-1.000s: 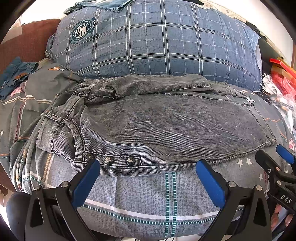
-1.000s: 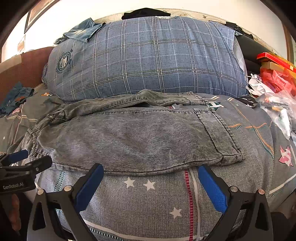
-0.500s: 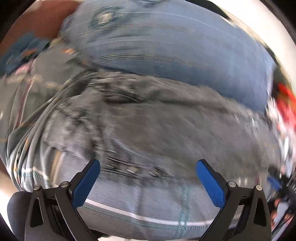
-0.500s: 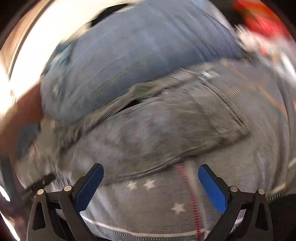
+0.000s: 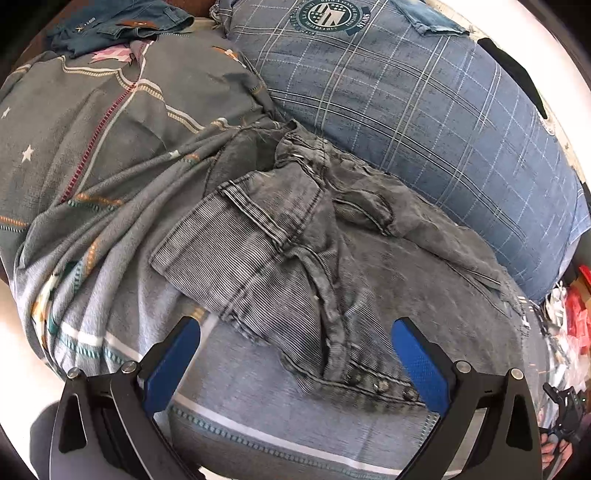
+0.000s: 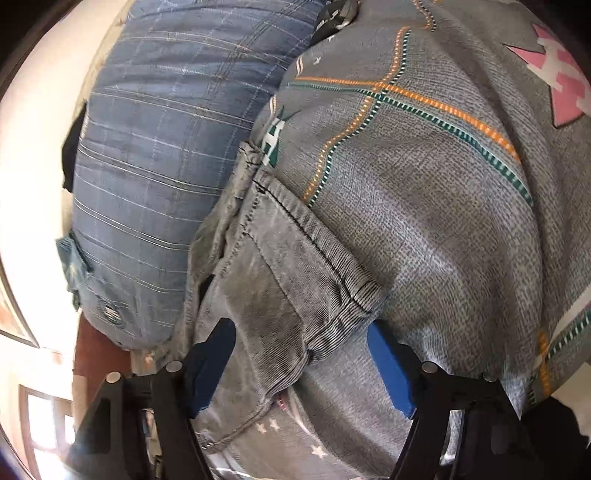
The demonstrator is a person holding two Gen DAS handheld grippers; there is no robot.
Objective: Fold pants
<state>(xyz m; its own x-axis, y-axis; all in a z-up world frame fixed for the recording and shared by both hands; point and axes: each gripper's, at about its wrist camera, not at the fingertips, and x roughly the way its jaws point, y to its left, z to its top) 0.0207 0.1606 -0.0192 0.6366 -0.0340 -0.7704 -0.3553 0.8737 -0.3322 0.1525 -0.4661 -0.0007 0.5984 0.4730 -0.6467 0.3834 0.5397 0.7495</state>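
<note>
Grey denim pants [image 5: 317, 266] lie folded lengthwise on the patterned grey bedspread [image 5: 110, 155], in front of a big blue plaid cushion [image 5: 424, 122]. My left gripper [image 5: 295, 365] is open, its blue pads either side of the waistband end with the rivet buttons [image 5: 380, 386], just above it. In the right wrist view the hem end of the pants [image 6: 295, 295] lies between the open blue pads of my right gripper [image 6: 303, 369], which is rolled sideways and close over the cloth.
The bedspread [image 6: 443, 184] fills the right of the right wrist view, the cushion [image 6: 159, 166] the left. Blue jeans [image 5: 110, 26] lie at the bed's far left. Red and white bags [image 5: 569, 314] sit at the right edge.
Both grippers swung outward and closer to the pants: the left to the waistband end, the right to the hem end, rolling sideways. Both stayed open.
</note>
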